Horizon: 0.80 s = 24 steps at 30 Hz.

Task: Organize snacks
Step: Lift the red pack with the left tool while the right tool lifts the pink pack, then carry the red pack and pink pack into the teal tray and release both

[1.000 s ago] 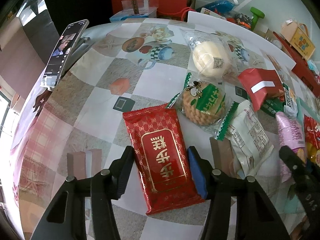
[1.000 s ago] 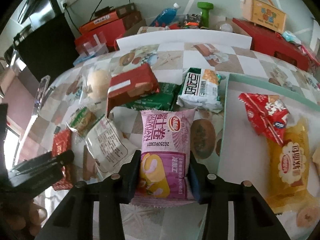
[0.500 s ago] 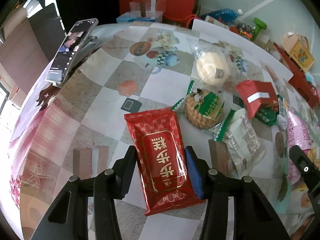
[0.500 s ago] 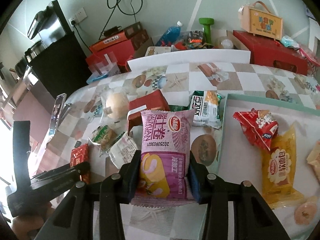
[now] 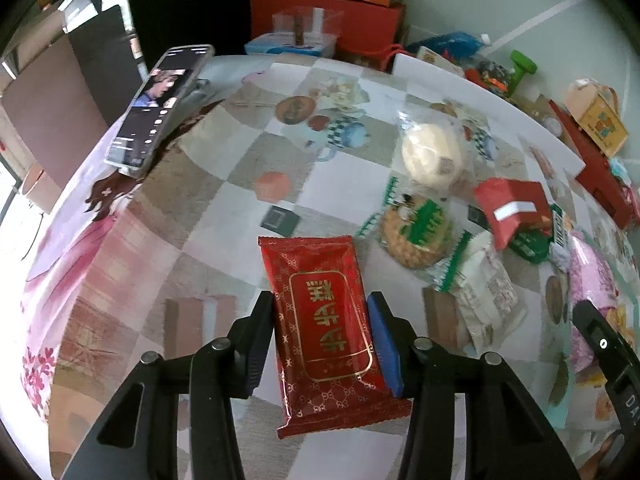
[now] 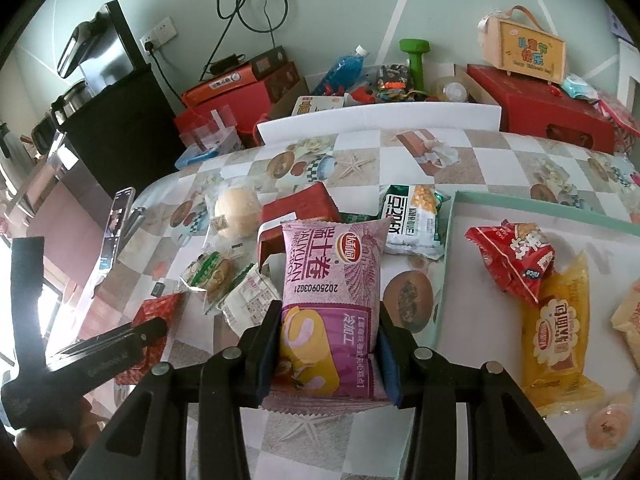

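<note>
Left gripper (image 5: 320, 344) has just been closing and pinches the red pack (image 5: 326, 328); right gripper (image 6: 326, 344) clamps the pink pack (image 6: 330, 304). Tray (image 6: 448, 256) to its right holds several snacks; several more lie ahead on the counter (image 5: 224, 216).

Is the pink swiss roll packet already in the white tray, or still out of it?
Out. The pink swiss roll packet is clamped in the right gripper, left of the white tray.
</note>
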Motion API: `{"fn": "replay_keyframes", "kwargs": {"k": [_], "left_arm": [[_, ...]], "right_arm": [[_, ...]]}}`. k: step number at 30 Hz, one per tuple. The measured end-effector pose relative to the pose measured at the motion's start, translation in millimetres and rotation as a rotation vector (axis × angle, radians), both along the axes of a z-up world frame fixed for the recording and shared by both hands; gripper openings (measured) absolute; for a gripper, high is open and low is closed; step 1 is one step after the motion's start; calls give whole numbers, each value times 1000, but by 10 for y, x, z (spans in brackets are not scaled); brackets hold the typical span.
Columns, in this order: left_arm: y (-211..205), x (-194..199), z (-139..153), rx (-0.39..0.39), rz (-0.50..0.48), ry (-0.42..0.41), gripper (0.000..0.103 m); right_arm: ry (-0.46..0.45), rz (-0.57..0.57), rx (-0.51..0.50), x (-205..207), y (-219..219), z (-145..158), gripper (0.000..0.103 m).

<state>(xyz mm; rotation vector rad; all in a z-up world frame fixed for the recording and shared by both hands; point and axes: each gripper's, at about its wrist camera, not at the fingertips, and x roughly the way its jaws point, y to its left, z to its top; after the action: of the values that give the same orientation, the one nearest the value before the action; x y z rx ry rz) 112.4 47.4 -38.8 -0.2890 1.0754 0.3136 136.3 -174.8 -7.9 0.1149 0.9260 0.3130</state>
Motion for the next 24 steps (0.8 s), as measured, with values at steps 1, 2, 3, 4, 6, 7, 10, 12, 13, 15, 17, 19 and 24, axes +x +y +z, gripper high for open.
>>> {"fn": "replay_keyframes", "kwargs": {"k": [1, 2, 3, 4, 6, 7, 10, 12, 13, 15, 17, 19, 24], "left_arm": [[21, -12, -6, 1, 9, 1, 48], [47, -16, -15, 3, 19, 5, 48], [66, -18, -30, 3, 26, 12, 48], [73, -21, -41, 2, 30, 16, 48], [92, -23, -52, -8, 37, 17, 48], [93, -24, -40, -8, 38, 11, 48], [73, -42, 14, 4, 32, -10, 48], [58, -52, 51, 9, 26, -24, 48], [54, -51, 68, 13, 25, -30, 48], [53, -49, 101, 17, 25, -41, 48], [50, -63, 140, 21, 25, -56, 48], [43, -84, 183, 27, 25, -72, 48], [18, -109, 270, 31, 12, -106, 48]], "right_arm": [[3, -2, -1, 3, -4, -5, 45], [7, -4, -1, 10, -7, -12, 45], [9, -5, -1, 12, -13, -14, 45], [10, -6, -1, 12, -14, -15, 45], [8, -8, 0, 10, -17, -9, 45], [7, -9, 1, 8, -17, -5, 45], [3, -13, 3, 5, -27, 2, 45], [1, -16, 5, 1, -33, 10, 45], [-1, -16, 6, -1, -34, 15, 45], [-7, -18, 10, -7, -41, 32, 45], [-13, -18, 12, -11, -45, 50, 45], [-14, -18, 14, -11, -47, 55, 45], [-22, -21, 20, -16, -57, 85, 45]]}}
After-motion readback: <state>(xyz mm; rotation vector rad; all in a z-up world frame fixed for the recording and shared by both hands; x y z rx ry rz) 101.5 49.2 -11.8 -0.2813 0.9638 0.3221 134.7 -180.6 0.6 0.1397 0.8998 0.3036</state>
